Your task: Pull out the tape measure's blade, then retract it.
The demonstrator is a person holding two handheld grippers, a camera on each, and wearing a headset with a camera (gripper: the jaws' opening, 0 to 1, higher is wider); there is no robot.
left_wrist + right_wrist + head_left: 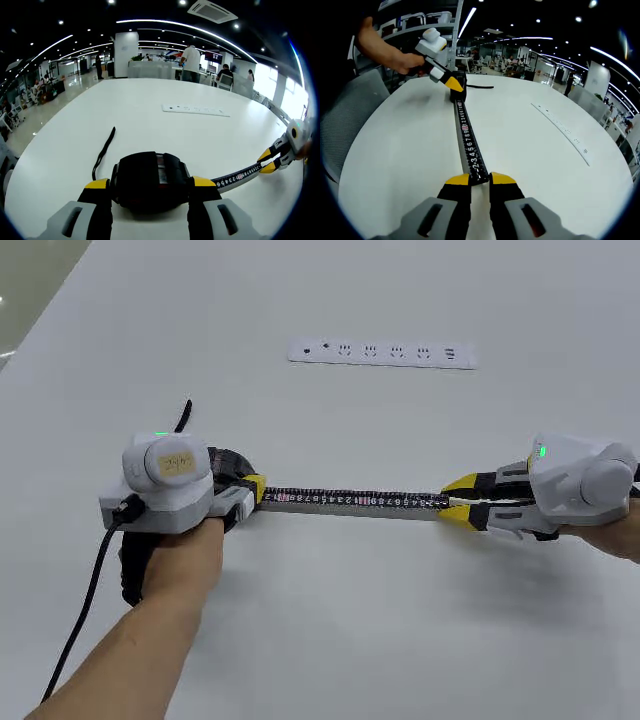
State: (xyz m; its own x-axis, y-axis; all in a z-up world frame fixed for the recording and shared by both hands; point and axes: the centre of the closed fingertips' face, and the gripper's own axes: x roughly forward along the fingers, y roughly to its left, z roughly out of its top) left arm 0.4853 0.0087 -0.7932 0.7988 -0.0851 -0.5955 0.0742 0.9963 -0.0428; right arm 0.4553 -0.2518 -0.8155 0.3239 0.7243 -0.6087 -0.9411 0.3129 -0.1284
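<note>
Head view: logged the left claw [250, 495] clamped around the black tape measure [228, 466], with the case wedged between both jaws and resting on the white counter [330, 630]. Spotted the blade [350, 500] drawn out from that claw straight across to the right claw [452, 502], low over the counter. Marked the right claw as nearly closed, yellow tips pinching the blade's end. Noted a white power strip [383, 352] well beyond both claws, a black strap [184, 417] just behind the left claw, and a black cable [85, 610] trailing below it.

Left gripper view: saw the left claw [150, 183] gripping the tape measure [150, 170] by its sides, yellow tips touching the case. Traced the blade [235, 177] out rightward to the right claw [267, 161]. Tagged the strap [104, 150] ahead-left of the claw and the power strip [196, 109] far ahead.

Right gripper view: caught the right claw [480, 180] closed down to a thin gap, blade end between the tips. Followed the numbered blade [467, 140] straight ahead to the tape measure [459, 86] in the left claw [452, 84]. Placed the power strip [565, 131] off right of the claw, apart from the blade.
</note>
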